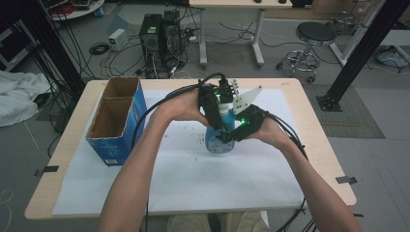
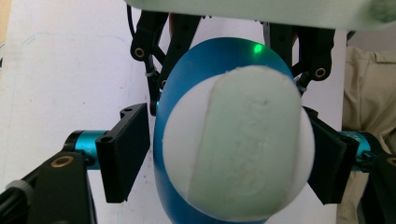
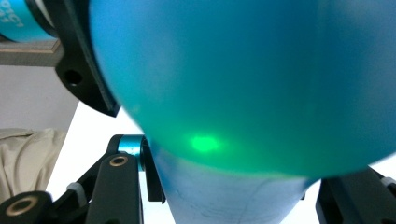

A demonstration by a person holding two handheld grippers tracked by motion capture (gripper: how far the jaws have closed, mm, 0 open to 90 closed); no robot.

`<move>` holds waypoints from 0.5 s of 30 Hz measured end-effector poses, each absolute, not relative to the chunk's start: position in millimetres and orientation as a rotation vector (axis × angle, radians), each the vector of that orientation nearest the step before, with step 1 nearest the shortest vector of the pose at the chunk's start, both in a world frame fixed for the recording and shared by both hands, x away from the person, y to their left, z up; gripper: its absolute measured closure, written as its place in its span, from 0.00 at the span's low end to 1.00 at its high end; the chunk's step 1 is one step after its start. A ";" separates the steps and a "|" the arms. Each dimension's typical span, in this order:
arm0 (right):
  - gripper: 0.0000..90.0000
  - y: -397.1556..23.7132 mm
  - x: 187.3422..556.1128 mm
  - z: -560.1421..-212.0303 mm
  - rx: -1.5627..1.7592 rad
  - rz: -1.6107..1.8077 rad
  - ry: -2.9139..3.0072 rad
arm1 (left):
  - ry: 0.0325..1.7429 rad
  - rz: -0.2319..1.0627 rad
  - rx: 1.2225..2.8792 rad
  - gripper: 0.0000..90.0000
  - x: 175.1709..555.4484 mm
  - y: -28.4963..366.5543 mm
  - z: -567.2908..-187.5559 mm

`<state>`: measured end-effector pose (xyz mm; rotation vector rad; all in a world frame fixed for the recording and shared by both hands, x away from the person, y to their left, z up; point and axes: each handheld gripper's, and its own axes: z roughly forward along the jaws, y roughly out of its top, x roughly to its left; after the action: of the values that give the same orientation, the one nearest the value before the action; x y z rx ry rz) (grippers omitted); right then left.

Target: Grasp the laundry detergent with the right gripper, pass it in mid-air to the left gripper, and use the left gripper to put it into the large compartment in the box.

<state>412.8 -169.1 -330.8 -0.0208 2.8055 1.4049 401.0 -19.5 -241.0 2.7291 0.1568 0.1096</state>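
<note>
One blue bottle (image 1: 220,137) stands upright on the white sheet (image 1: 183,179) near the middle of the table (image 1: 314,140), and two grippers meet on it. The right gripper (image 1: 227,137) is clamped on the bottle's lower body, jaws pressed against its sides. The left gripper (image 2: 229,154) comes down from above around the pale cap (image 2: 247,149); its jaws are partly closed, with a thin gap showing at one pad, so contact is hard to judge (the other pad is half hidden behind the cap). One open cardboard box (image 1: 118,118) with two compartments sits at the table's left, well apart. In the right gripper view the bottle is a close blur and its label cannot be read.
</note>
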 end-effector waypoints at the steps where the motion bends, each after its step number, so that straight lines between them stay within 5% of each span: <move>1: 0.51 -169.1 412.9 -330.8 -0.020 1.403 2.807 | 0.154 0.112 2.731 0.29 401.0 -19.7 -241.0; 15: 0.51 -167.5 413.0 -332.7 -0.026 1.401 2.808 | 0.150 0.117 2.742 0.34 400.2 -20.8 -241.3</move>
<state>413.0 -167.5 -332.7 -0.0259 2.8084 1.4013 400.2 -20.8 -241.3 2.7415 0.1495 0.1173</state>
